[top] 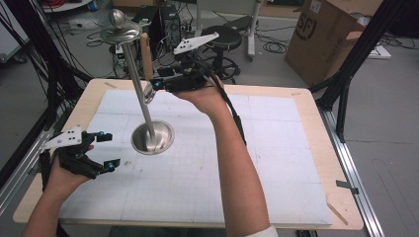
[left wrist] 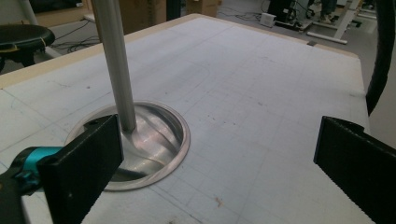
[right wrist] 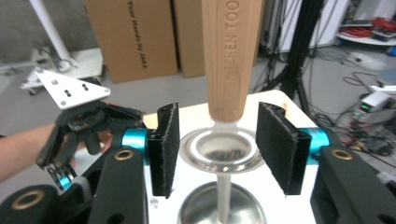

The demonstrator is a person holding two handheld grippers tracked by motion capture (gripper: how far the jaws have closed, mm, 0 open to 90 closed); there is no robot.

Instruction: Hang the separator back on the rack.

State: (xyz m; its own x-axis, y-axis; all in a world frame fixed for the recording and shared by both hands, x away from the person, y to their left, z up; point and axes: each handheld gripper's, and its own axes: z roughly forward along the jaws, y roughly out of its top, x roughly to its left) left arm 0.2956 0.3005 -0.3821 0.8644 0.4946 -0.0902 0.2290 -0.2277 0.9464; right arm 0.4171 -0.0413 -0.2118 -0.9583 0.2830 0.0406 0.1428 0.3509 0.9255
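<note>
Right claw (right wrist: 218,149) released around wooden-handled utensil (right wrist: 229,56) hung on steel stand (top: 140,81); left claw (left wrist: 224,158) released

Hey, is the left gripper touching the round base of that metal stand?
Apart. The high view shows a strip of bare mat between the open left gripper and the base.

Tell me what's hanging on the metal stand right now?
A wooden-handled utensil hangs beside the stand's pole, between the open jaws of the right hand-held gripper. Its metal ring end sits at the pole. Its hook-up under the top disc is hidden.
</note>
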